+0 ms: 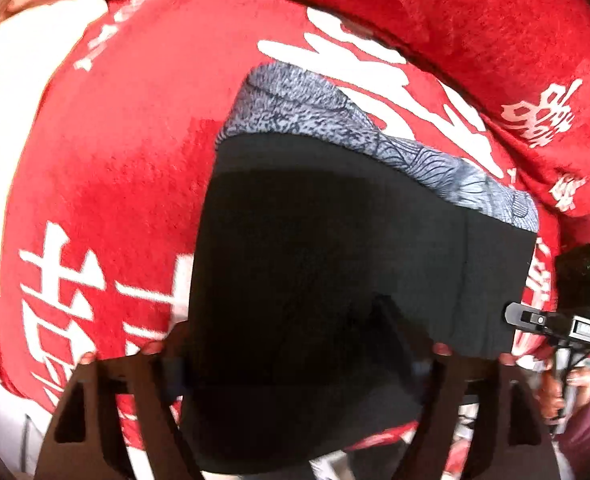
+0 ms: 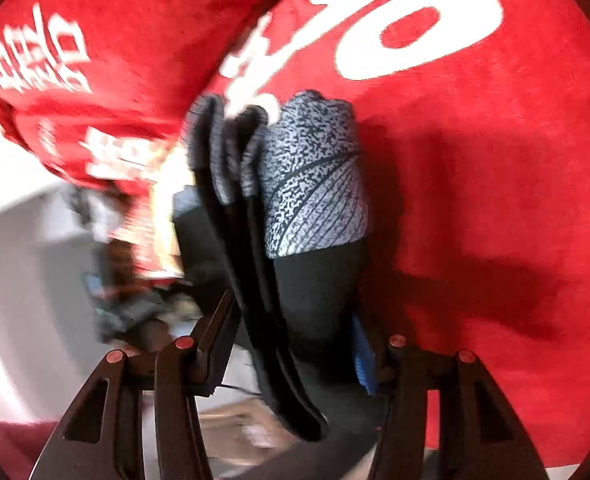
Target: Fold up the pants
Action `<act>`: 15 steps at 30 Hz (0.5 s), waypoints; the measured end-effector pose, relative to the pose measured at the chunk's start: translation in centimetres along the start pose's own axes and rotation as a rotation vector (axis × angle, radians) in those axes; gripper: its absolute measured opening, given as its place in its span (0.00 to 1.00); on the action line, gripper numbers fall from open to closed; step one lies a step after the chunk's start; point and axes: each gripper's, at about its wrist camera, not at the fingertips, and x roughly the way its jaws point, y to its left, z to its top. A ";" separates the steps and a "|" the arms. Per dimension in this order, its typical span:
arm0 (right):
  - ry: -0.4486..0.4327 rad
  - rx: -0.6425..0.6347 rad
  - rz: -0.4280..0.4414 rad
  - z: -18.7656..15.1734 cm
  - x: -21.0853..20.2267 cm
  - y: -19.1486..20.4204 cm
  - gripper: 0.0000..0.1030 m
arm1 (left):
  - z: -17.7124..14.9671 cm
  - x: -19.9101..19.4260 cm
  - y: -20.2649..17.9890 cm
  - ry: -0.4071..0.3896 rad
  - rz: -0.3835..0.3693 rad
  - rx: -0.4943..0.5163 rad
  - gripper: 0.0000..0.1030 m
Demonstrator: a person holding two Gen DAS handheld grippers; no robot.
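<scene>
Left wrist view
Pants [image 1: 335, 264]: black cloth with a grey patterned band along the far edge; it is seen folded into a broad flat panel that fills the middle of the view.
Position of pants: the panel is held up in front of the red blanket [image 1: 115, 152]; whether the far edge touches the blanket cannot be told.
Left hand-held gripper [image 1: 295, 360]: the two dark fingers are spread wide, and the black cloth lies between and over them. The tips are hidden by the cloth, so it cannot be told if the cloth is pinched.
Right hand-held gripper [image 1: 567, 320]: seen at the right edge, just beside the right border of the pants, held by a hand [image 1: 563, 392]; its fingers are not shown clearly here.
Blanket: red plush with large white characters; a rolled part is seen along the top.

Right wrist view
Pants [image 2: 315, 216]: seen from the side as several stacked layers, black below and grey speckled at the far end.
Right hand-held gripper [image 2: 295, 352]: the fingers stand apart with the layered bundle between them; one finger is pressed against the left of the bundle, the other, with a blue pad, against the right, so the bundle is gripped.
Background: the red blanket [image 2: 495, 200] on the right; the left side is blurred.
</scene>
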 end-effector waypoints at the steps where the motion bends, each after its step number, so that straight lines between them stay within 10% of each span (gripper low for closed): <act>1: -0.002 0.014 -0.039 0.0 0.0 -0.3 0.57 | 0.0 0.2 -0.3 0.001 0.026 0.007 0.88; 15: -0.095 0.008 -0.378 -4.1 -3.1 1.8 0.80 | -2.5 -2.0 -5.4 -0.048 0.361 0.098 0.88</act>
